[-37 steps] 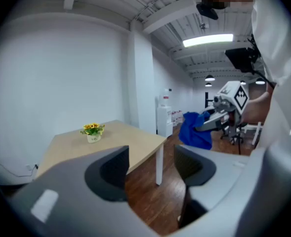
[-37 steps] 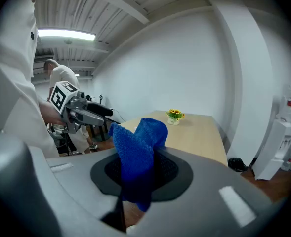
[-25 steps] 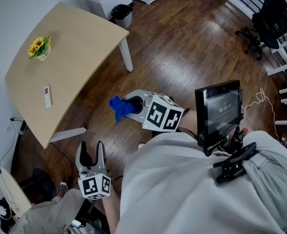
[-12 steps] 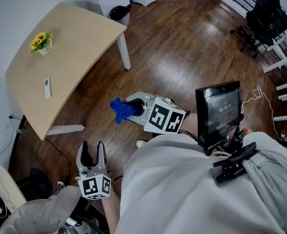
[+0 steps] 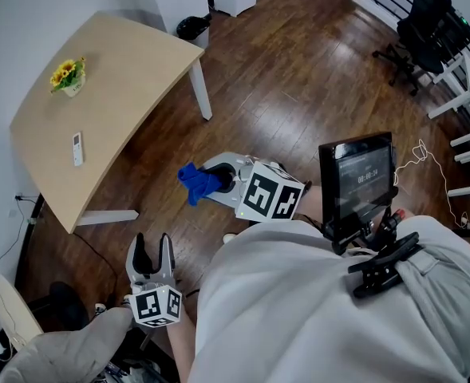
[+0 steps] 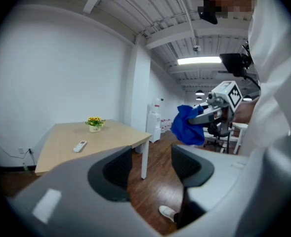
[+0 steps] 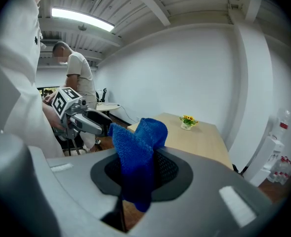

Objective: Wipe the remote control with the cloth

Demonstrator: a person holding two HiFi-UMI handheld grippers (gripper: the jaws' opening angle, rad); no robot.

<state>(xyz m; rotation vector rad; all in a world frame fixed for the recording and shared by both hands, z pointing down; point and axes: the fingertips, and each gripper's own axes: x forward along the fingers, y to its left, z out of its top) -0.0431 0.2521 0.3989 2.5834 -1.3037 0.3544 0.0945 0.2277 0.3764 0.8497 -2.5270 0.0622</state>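
Observation:
A small white remote control (image 5: 77, 148) lies on the light wooden table (image 5: 131, 70), well away from both grippers; it shows also in the left gripper view as the remote (image 6: 79, 145). My right gripper (image 5: 211, 179) is shut on a blue cloth (image 5: 195, 181) and hangs over the wooden floor beside the table; the cloth (image 7: 138, 154) bulges out between its jaws. My left gripper (image 5: 152, 254) is low at the left, over the floor, jaws apart with nothing between them (image 6: 150, 169).
A small pot of yellow flowers (image 5: 67, 76) stands on the table's far end. A black bin (image 5: 191, 27) sits past the table's corner. Office chairs (image 5: 410, 30) and white desks fill the far right. Another person (image 7: 78, 78) stands in the background.
The table has drifted slightly up and left in the head view as I stepped closer. The left jaws have narrowed a little. The cloth stays in the right gripper.

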